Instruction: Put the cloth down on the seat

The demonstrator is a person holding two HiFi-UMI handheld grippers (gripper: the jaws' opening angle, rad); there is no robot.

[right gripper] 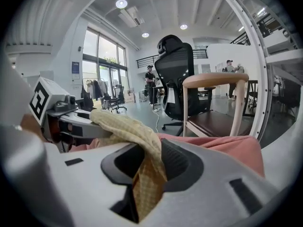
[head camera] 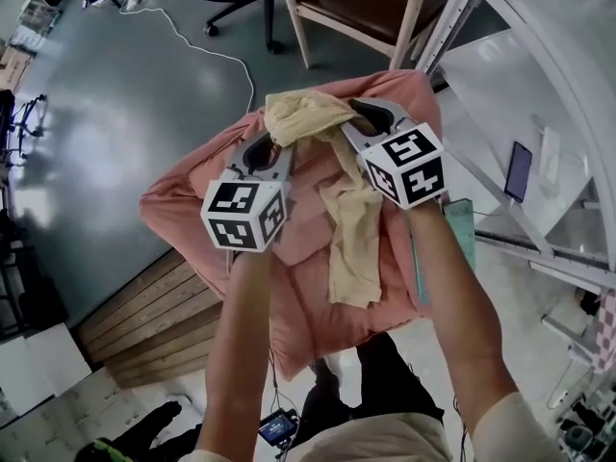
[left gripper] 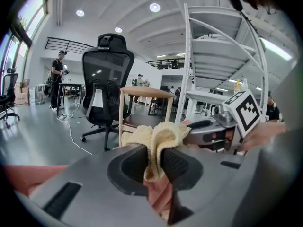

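A pale yellow cloth [head camera: 351,243] is bunched between my two grippers and hangs down over a pink cushioned seat [head camera: 188,200] below them. My left gripper [head camera: 279,144] is shut on the cloth's upper edge; in the left gripper view both pads of the left gripper [left gripper: 154,162] pinch the cloth [left gripper: 156,134]. My right gripper [head camera: 371,118] has the cloth running through its jaws. In the right gripper view the cloth [right gripper: 124,126] lies against one pad of the right gripper [right gripper: 150,162], with a gap to the other.
A wooden chair [head camera: 361,8] with a brown seat stands just beyond the pink seat. A white metal frame and shelves [head camera: 539,85] rise at the right, with a phone [head camera: 518,171] on them. An office chair base [head camera: 236,3] and a white cable [head camera: 192,41] are on the grey floor.
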